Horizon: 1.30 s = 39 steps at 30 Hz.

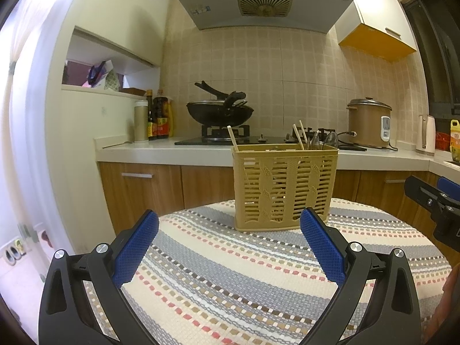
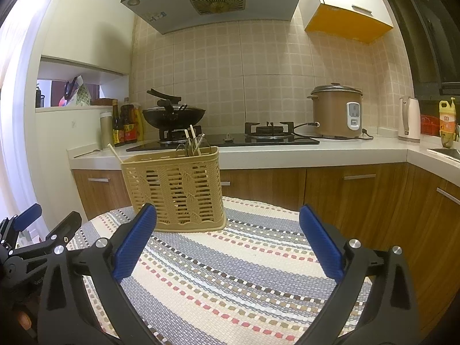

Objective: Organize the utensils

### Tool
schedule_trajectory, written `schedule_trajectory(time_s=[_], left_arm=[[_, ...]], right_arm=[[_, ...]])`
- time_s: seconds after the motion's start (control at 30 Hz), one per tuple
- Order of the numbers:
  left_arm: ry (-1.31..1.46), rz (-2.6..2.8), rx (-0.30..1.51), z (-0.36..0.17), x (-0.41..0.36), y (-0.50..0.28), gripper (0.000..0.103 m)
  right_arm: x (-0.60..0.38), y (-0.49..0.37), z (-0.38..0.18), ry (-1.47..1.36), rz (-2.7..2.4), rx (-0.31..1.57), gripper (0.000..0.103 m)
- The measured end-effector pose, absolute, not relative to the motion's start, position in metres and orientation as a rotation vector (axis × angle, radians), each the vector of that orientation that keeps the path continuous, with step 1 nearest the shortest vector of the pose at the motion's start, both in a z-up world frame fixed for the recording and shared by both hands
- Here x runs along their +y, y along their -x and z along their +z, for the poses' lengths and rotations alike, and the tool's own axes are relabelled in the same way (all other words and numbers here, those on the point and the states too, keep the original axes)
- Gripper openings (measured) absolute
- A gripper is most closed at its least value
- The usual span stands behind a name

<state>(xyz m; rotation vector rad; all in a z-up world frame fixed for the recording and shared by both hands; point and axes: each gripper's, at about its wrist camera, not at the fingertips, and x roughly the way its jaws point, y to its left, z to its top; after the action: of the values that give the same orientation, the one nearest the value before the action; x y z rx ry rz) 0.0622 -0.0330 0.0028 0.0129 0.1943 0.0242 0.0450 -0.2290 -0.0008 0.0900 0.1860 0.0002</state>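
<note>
A round table covered in a striped woven cloth fills the foreground, its far edge curving just behind the basket. No writing in either view is clear enough to read; the bottle labels and the sticker on the hood are too small. Behind the table runs a counter with a two-burner stove, one wok on the left burner, one rice cooker, and one white kettle. A cluster of bottles stands by the wall; their count is unclear.

The tan slotted basket stands upright near the table's far edge, holding the utensils: three pale sticks show in the left wrist view, plus some metal pieces that cannot be counted.

The left gripper hangs over the table with its fingers spread wide and empty, the basket just beyond them. The right gripper is likewise released and empty, the basket ahead to its left. Bare cloth lies between both grippers and the basket.
</note>
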Motion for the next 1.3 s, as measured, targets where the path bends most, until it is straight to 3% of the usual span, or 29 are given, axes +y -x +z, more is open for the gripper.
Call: schedule_trajectory(time_s=[1.3], left_arm=[[-0.023, 0.017, 0.213, 0.0012, -0.0324, -0.0643, 0.095]], right_arm=[[-0.2325, -0.046, -0.001, -0.108, -0.006, 0.193, 0.095]])
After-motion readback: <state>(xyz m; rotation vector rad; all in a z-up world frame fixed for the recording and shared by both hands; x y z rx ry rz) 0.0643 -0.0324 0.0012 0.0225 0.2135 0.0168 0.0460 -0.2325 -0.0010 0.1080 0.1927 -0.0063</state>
